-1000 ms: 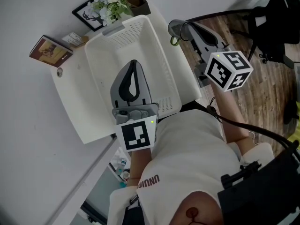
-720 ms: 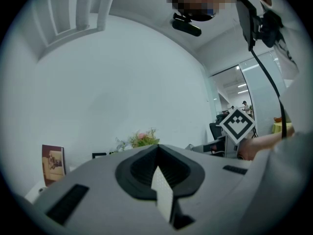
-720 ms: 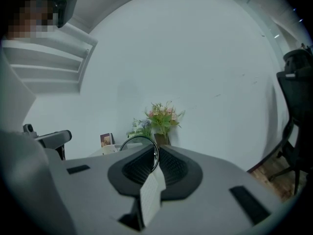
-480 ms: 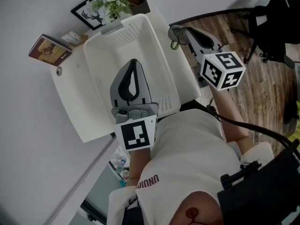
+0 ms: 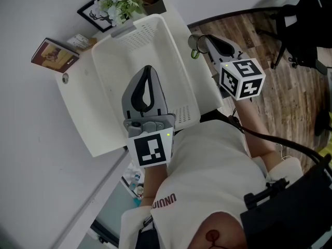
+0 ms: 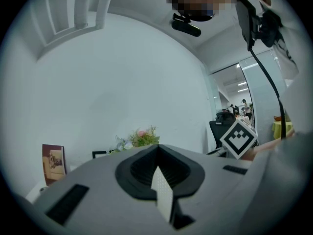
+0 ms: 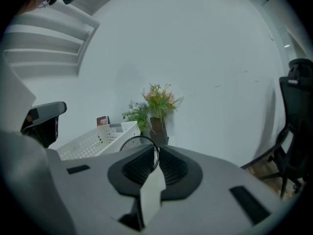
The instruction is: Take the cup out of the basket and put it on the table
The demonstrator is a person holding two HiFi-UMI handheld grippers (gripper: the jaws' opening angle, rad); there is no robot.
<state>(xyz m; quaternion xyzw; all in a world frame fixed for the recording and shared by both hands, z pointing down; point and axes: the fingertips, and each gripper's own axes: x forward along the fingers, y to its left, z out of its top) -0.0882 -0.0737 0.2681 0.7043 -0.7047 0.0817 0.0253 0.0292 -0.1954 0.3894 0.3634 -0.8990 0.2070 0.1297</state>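
Across the left and middle of the head view, a white table. On it, filling the upper middle of the frame, a white perforated basket, tilted diagonally toward the upper right. Over the basket's near end, at frame centre, the left gripper, jaws pressed together with nothing between them. Right of the basket, upper right of centre, the right gripper, jaws nearly closed and clamped on the thin rim of the clear cup. Cup outside the basket, just beside its right rim, held at the tips of the jaws; contact with the table not discernible. At the upper left of the frame, beyond the basket's far end, flowers, a black picture frame and a small brown book, close together by the wall.
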